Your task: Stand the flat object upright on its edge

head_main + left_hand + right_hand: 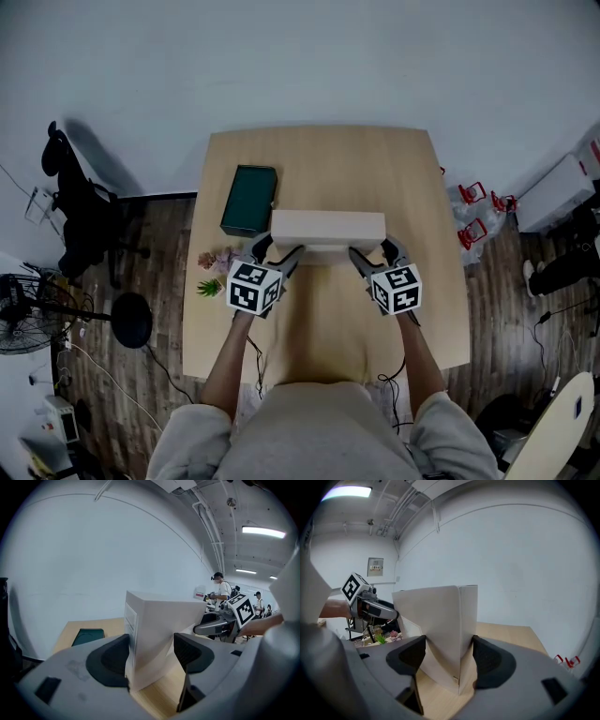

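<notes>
Squarely at mid-bench (328, 159): box (328, 227), pale matte cardboard, slab-shaped with crisp corners, up on a long edge with a narrow face skyward. Hard to tell whether quite plumb, or whether the bottom edge touches the wood. Gripped at both ends: left claw (277, 251) closed on the left end, dark curved pads (112, 660) pressed to either broad face, a printed label on the end face beside them. Right claw (377, 253) clamped likewise on the right end. Bare forearms stretched forward, roughly parallel, marker cubes uppermost. Just left of the box and apart from it, a flat dark-green case (248, 200). By the bench's left edge, small pink flowers (215, 259) and a green sprig (209, 288). Light wood-grain top, rectangular, set against a plain white wall (300, 66). Dark plank floor (155, 244); black chair (80, 211) and fan (19, 314) off to the left.
</notes>
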A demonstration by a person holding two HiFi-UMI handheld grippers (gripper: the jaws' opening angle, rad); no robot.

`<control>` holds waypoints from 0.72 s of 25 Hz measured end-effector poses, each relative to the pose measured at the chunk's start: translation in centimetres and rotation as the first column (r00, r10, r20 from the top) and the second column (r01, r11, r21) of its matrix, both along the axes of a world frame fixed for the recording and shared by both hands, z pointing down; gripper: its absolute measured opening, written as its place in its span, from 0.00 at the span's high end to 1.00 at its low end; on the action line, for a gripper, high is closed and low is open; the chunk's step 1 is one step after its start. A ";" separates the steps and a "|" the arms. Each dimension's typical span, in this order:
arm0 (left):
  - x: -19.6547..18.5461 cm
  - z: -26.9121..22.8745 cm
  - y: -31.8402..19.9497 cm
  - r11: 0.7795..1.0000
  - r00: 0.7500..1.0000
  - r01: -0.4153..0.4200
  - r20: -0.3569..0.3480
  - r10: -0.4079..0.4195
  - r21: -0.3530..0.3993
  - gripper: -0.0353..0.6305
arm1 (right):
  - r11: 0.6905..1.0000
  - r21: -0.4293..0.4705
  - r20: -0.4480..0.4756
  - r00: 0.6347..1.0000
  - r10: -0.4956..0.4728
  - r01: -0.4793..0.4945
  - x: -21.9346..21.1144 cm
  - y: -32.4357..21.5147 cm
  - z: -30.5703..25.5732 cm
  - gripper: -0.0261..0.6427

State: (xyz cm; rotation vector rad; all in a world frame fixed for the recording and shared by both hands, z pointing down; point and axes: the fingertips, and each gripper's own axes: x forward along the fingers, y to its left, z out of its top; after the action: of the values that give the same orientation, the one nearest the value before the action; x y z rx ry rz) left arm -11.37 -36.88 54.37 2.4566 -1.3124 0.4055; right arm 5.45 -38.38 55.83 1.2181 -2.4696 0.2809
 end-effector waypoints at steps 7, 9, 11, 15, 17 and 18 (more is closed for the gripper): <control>-0.1 0.5 -0.1 1.000 1.000 0.004 0.004 -0.004 -0.015 0.52 | 1.000 0.003 -0.005 1.000 -0.009 0.009 -0.1 -0.3 0.0 0.49; -0.2 0.6 -0.2 1.000 1.000 0.006 0.004 -0.005 -0.014 0.52 | 1.000 0.004 -0.005 1.000 -0.009 0.009 -0.2 -0.4 0.0 0.49; -0.2 0.6 -0.4 1.000 1.000 0.006 0.005 -0.006 -0.012 0.52 | 1.000 0.006 -0.001 1.000 -0.008 0.008 -0.1 -0.6 0.0 0.49; -0.2 0.7 -0.9 1.000 1.000 0.006 0.011 -0.006 -0.008 0.52 | 1.000 0.013 0.014 1.000 -0.008 0.008 -0.2 -0.9 0.0 0.48; -0.3 0.8 -1.1 1.000 1.000 0.010 0.010 -0.010 -0.008 0.52 | 1.000 0.015 0.018 1.000 -0.008 0.008 -0.2 -1.1 0.1 0.48; -0.3 0.8 -1.1 1.000 1.000 0.012 0.010 -0.012 -0.005 0.52 | 1.000 0.017 0.019 1.000 -0.008 0.008 -0.3 -1.1 0.1 0.48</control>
State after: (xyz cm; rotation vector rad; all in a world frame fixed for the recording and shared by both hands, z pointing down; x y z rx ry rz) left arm -11.72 -38.00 55.21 2.4439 -1.3279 0.4188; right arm 5.18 -39.49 55.90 1.2177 -2.4974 0.2718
